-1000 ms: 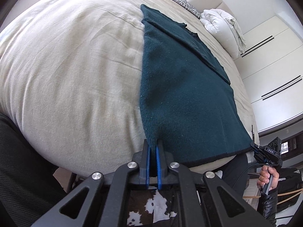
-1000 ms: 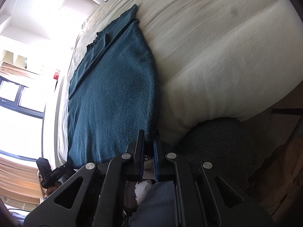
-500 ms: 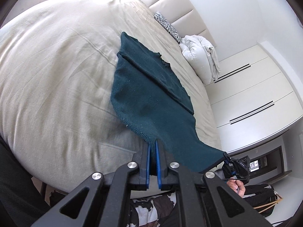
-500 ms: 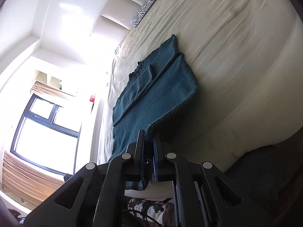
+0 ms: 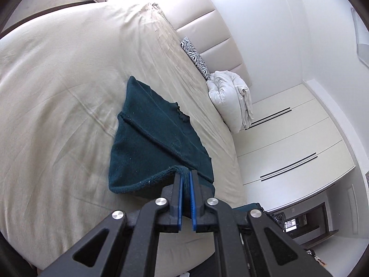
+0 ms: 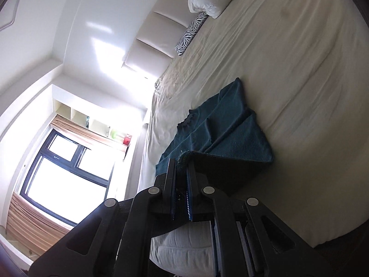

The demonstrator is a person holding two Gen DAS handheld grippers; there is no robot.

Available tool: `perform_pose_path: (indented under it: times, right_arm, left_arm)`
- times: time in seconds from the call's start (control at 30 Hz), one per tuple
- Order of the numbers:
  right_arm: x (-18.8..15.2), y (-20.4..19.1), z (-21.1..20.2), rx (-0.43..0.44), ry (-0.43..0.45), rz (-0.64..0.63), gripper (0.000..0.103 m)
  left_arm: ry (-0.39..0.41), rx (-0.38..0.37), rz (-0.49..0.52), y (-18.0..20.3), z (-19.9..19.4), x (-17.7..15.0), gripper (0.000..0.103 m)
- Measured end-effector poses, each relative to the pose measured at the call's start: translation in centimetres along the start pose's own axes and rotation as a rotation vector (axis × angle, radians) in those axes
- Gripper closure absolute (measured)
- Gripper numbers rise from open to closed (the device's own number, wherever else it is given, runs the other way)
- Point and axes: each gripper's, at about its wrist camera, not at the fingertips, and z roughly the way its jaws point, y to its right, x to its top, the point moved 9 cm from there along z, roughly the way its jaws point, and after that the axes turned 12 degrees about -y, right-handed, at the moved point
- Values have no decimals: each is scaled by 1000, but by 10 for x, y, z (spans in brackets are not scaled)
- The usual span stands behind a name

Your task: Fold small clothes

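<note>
A dark teal knit garment (image 5: pixel 152 143) lies on the cream bed (image 5: pixel 57 92), its near hem lifted and curling over toward the far end. My left gripper (image 5: pixel 186 175) is shut on one corner of that hem. In the right wrist view the same garment (image 6: pixel 221 127) arches up from the bed (image 6: pixel 299 80), and my right gripper (image 6: pixel 181 164) is shut on the other hem corner. Both grippers hold the hem above the bed.
A zebra-print pillow (image 5: pixel 196 57) and a bunched white duvet (image 5: pixel 230 97) lie by the padded headboard (image 5: pixel 207 27). White wardrobe doors (image 5: pixel 288 143) stand on the right. A window (image 6: pixel 64 166) with curtains is on the far side.
Both grippers have lifted the garment's near hem off the bed's front edge and carried it forward over the garment, so the lower half now arches over the upper half.
</note>
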Motion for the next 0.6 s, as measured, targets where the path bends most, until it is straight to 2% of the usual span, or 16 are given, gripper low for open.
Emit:
perform_pose_path:
  times: [0.3,0.6]
  right_arm:
    - [84,-6,42,-67,46,-33,97]
    - [167,14,120,-154,50,-27,97]
  left_arm:
    - [38,31,9,1,37,81,96]
    - [52,90,19,-4,92,171,96]
